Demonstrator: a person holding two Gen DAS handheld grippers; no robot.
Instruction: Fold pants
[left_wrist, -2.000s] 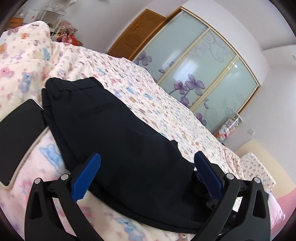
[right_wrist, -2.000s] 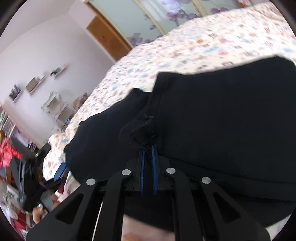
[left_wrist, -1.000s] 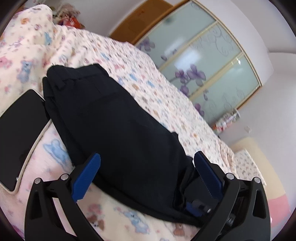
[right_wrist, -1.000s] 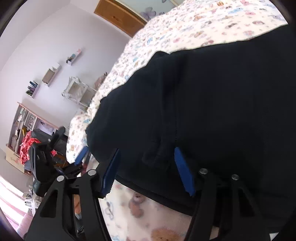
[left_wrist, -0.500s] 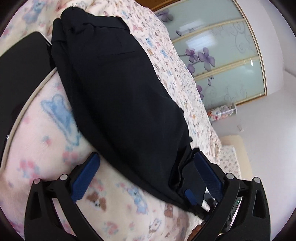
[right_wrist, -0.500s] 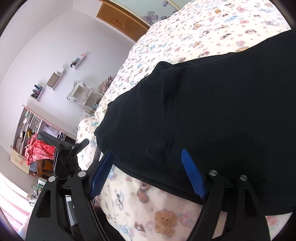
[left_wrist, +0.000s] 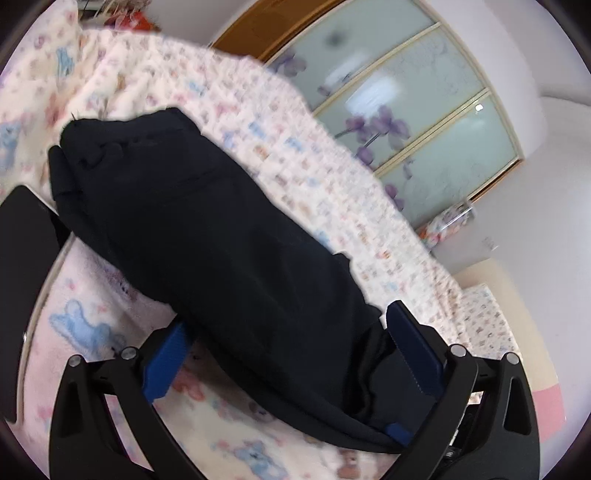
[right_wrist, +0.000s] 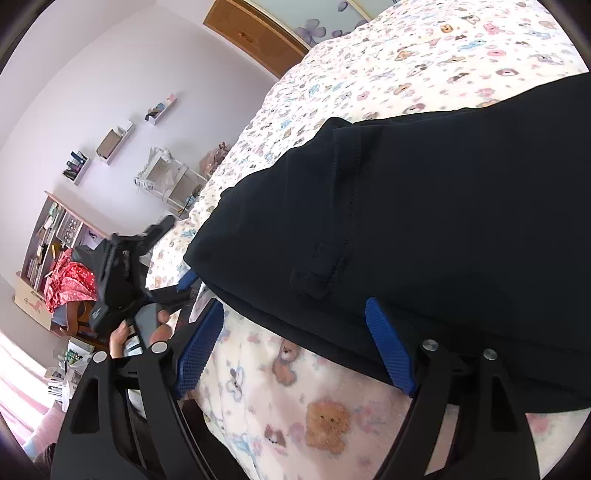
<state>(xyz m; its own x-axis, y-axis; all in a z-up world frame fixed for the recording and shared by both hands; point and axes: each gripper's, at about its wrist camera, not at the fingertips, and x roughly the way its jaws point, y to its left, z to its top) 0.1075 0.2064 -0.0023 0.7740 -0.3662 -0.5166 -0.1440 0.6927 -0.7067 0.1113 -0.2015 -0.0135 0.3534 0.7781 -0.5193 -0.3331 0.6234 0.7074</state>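
Observation:
Black pants (left_wrist: 221, 240) lie folded in a long bundle on the bear-print bedspread (left_wrist: 229, 96). In the left wrist view my left gripper (left_wrist: 291, 354) is open and empty, its blue pads on either side of the near end of the bundle. In the right wrist view the pants (right_wrist: 424, 206) fill the right half, with a seam and belt loop showing. My right gripper (right_wrist: 295, 347) is open and empty just in front of the folded edge. The left gripper (right_wrist: 147, 266) and the hand holding it show at the left of that view.
A black tablet (left_wrist: 22, 266) lies on the bed left of the pants. Sliding glass wardrobe doors (left_wrist: 417, 99) stand behind the bed. Shelves, a white cart (right_wrist: 170, 181) and a red cloth (right_wrist: 66, 284) stand by the far wall. A pink floor strip (left_wrist: 546, 410) lies beyond the bed edge.
My right gripper let go of the pants fabric, opened and drew back from the edge. My left gripper stayed open while its view swung over the bundle.

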